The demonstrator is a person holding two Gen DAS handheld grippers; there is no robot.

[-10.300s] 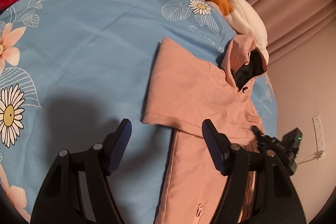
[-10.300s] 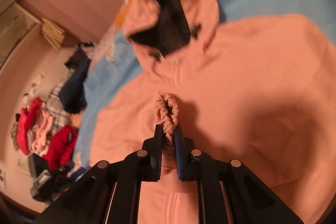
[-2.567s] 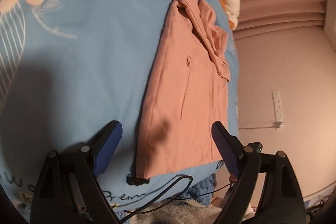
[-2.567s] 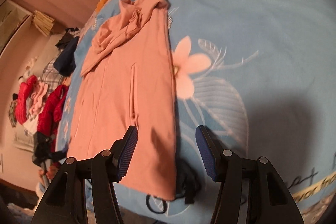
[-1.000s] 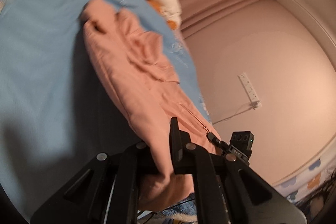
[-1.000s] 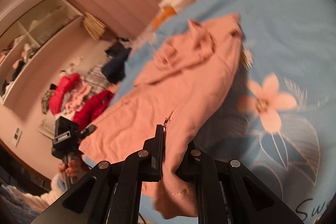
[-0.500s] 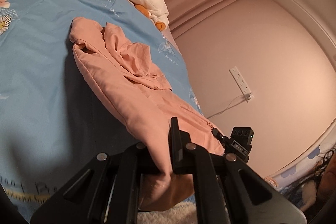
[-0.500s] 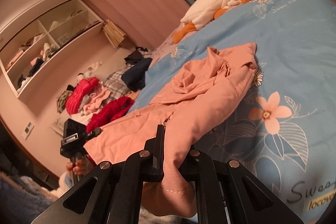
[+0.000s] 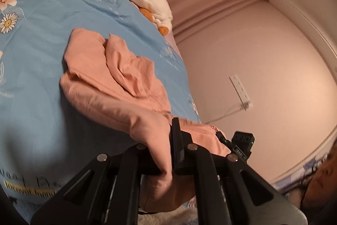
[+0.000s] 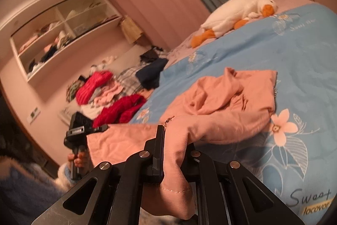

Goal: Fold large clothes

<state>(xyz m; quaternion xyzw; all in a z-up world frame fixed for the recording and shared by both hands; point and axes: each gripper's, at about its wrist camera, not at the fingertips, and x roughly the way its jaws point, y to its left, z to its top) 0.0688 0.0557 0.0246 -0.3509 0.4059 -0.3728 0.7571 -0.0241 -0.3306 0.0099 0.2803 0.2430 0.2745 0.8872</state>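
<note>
A pink hooded jacket (image 9: 118,85) lies on the blue flowered bed cover (image 9: 52,5), sleeves folded in, hood end farthest from me. My left gripper (image 9: 162,140) is shut on one corner of its bottom hem and holds it lifted above the bed's near edge. My right gripper (image 10: 172,140) is shut on the other hem corner of the jacket (image 10: 221,102), lifted too. The hem hangs stretched between both grippers. The other gripper shows in each view, the right one in the left wrist view (image 9: 238,144) and the left one in the right wrist view (image 10: 80,132).
A white and orange plush duck (image 10: 238,12) lies at the head of the bed (image 10: 305,52). Red, pink and dark clothes (image 10: 118,96) are piled beside the bed under wall shelves (image 10: 63,35). A wall socket with a cable (image 9: 240,90) is on the other side.
Both grippers closed on the jacket's bottom hem corners and raised them off the bed. In the last half second the hem moved up and forward toward the hood end.
</note>
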